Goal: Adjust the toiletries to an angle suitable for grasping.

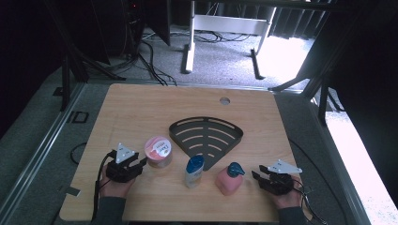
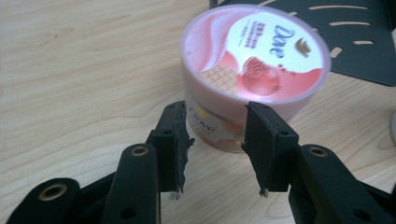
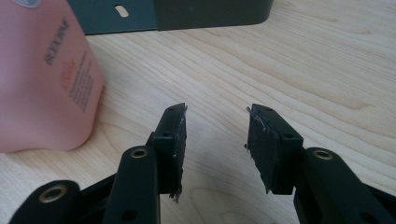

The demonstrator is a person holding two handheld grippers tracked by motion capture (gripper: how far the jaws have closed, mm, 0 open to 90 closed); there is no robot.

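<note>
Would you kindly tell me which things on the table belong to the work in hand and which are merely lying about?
In hand:
- pink jar, just ahead of the open left gripper
- pink bottle, nearest the open right gripper

Lying about:
- blue-capped bottle
- black rack

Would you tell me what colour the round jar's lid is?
Pink and white, the jar showing best in the left gripper view.
</note>
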